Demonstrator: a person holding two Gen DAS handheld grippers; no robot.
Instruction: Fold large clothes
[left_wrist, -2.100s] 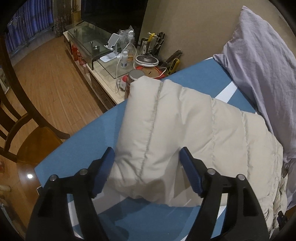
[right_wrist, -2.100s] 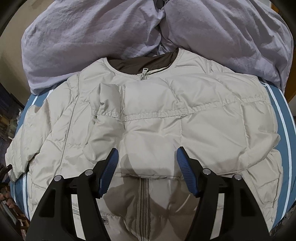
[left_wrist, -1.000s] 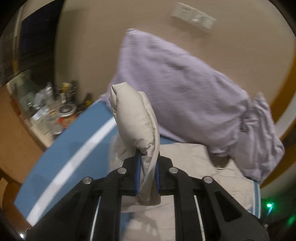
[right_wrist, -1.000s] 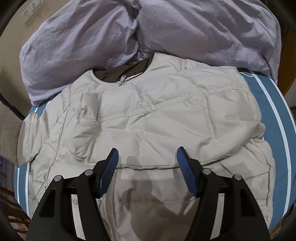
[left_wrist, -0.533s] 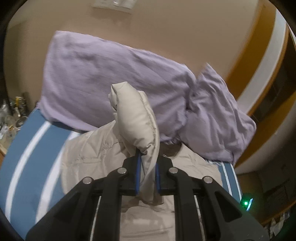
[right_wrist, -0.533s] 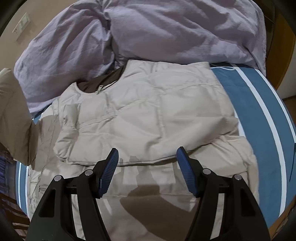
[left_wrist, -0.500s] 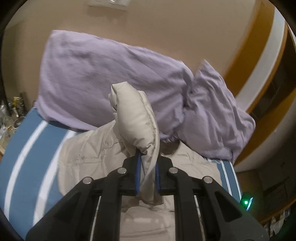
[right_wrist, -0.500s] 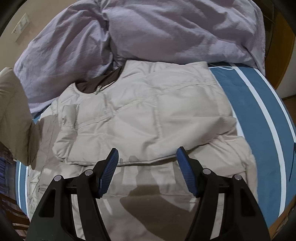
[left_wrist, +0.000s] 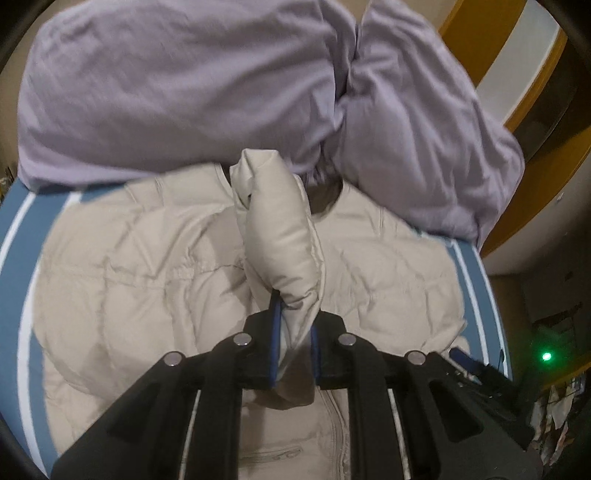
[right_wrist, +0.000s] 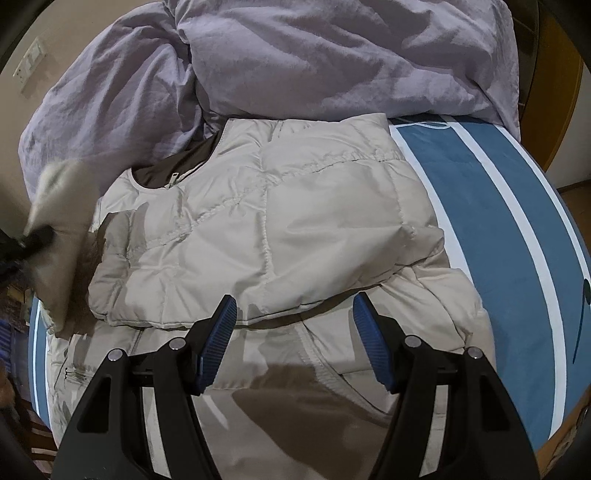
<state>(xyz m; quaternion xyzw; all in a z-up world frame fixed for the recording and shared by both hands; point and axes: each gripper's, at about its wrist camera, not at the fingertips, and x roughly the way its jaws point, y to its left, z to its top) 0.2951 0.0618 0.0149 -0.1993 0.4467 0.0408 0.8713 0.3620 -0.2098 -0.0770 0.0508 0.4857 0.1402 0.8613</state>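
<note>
Left sleeve carried over the jacket for the fold

The left gripper has its jaws clamped on the sleeve's cuff, lifting it clear so it can lie across the chest; the jacket lies flat on the bed, collar at 12 o'clock by the pillows; the right gripper hovers with jaws wide and empty, over the sleeve already folded in.
</note>
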